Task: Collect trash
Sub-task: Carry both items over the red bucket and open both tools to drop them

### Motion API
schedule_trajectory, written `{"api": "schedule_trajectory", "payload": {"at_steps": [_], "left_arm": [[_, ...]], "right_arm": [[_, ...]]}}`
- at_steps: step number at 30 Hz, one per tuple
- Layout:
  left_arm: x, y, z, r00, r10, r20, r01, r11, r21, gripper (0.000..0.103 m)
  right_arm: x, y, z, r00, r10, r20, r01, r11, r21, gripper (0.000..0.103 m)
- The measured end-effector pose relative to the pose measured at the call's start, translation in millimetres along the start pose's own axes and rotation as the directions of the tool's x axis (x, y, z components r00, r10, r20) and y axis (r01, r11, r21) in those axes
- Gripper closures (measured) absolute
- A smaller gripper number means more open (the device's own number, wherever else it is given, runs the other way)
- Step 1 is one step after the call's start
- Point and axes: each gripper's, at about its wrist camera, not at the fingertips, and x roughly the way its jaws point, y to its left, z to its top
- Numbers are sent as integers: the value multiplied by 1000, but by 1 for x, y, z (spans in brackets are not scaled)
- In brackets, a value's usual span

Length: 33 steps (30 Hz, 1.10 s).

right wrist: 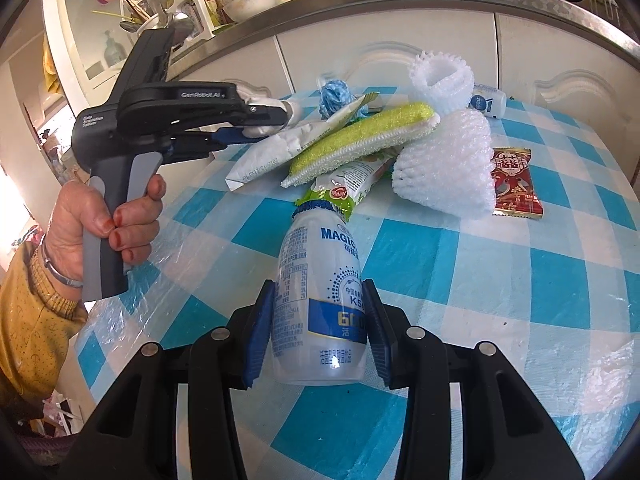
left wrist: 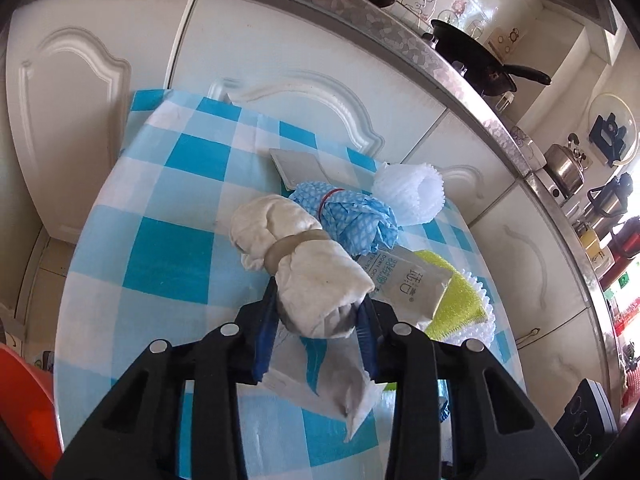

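Note:
My left gripper (left wrist: 318,304) is shut on a white cloth bundle (left wrist: 304,252) tied with a rubber band, held just above the blue checked table (left wrist: 160,248). In the right wrist view the left gripper (right wrist: 268,122) shows at the left, a hand on its grip, the white bundle (right wrist: 276,112) between its fingers. My right gripper (right wrist: 318,304) is shut on a white plastic bottle (right wrist: 320,280) with blue print, lying along the fingers.
On the table lie a blue cloth bundle (left wrist: 348,212), white foam nets (left wrist: 412,196) (right wrist: 448,168), a green sponge (right wrist: 360,140), white and green wrappers (right wrist: 280,148), a red wrapper (right wrist: 516,184) and a small bottle (right wrist: 488,102). White cabinets (left wrist: 280,48) stand behind.

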Motion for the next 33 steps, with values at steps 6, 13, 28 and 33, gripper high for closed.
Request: {"api": "schedule_trajectory", "payload": {"at_steps": [6,13,28,33], "left_arm": [[-50,5,-24,997,41,67,-42,999,7,66],[-123,39,-69,980,144,139,-140,989,-39,66],[-184,173,-165,899,438,30,-416,871,-261,65],[-173,196,-175,889,457,-26,-445,850,-284,61]], "right_arm": [[0,2,-3,999,41,-10,-40,998,49,59],[0,35,14,987,161,-24,-160,986,54,59],[99,222,57,869,392,-303,-439,893,-102,59],[143,261,60,867,352,-353,-420,897,-139,58]]}}
